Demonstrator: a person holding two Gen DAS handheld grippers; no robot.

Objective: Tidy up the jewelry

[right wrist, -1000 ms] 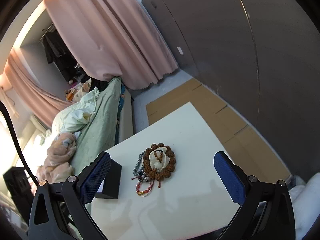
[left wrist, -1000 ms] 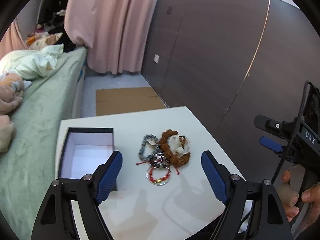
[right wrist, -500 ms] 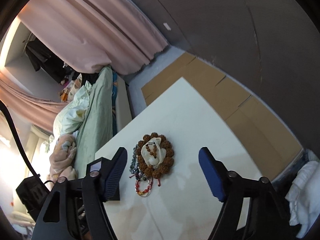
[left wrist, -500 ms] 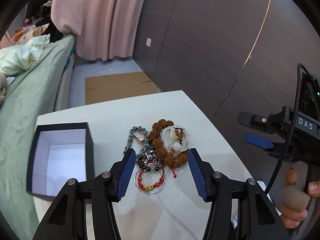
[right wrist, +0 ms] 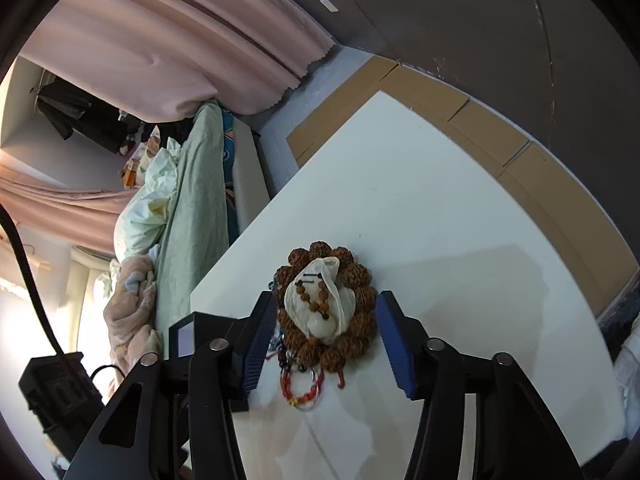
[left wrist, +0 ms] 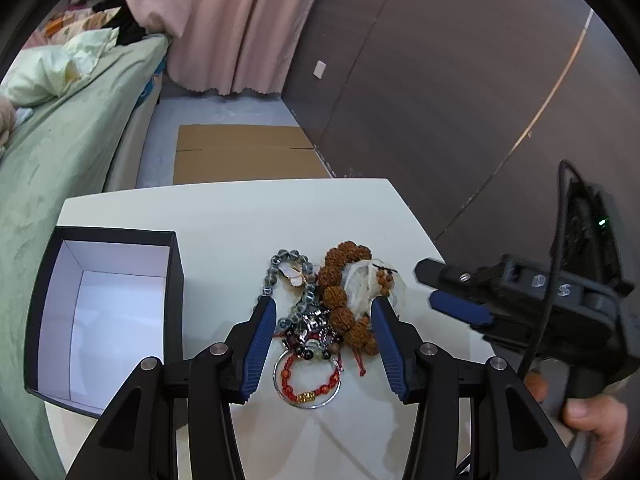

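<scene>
A heap of jewelry lies on the white table point(left wrist: 224, 216): a big brown seed-bead bracelet point(left wrist: 340, 296) around a white cloth pouch point(left wrist: 362, 284), a grey bead bracelet point(left wrist: 280, 276), and a red bead bracelet on a metal ring point(left wrist: 308, 380). A black box with a white inside point(left wrist: 108, 312) stands open to the left. My left gripper point(left wrist: 324, 312) is open above the heap's near side. My right gripper point(right wrist: 326, 312) is open, its fingers to either side of the brown bracelet point(right wrist: 326, 304) and pouch point(right wrist: 320, 304).
A bed with green bedding point(left wrist: 52, 152) runs along the table's left side. Flat cardboard point(left wrist: 240, 152) lies on the floor beyond the table. A dark wood wall point(left wrist: 460, 100) stands on the right. The table's far and right edges are close to the heap.
Both grippers have moved in closer over the jewelry heap and their jaws have narrowed. The jewelry and the box have not moved.
</scene>
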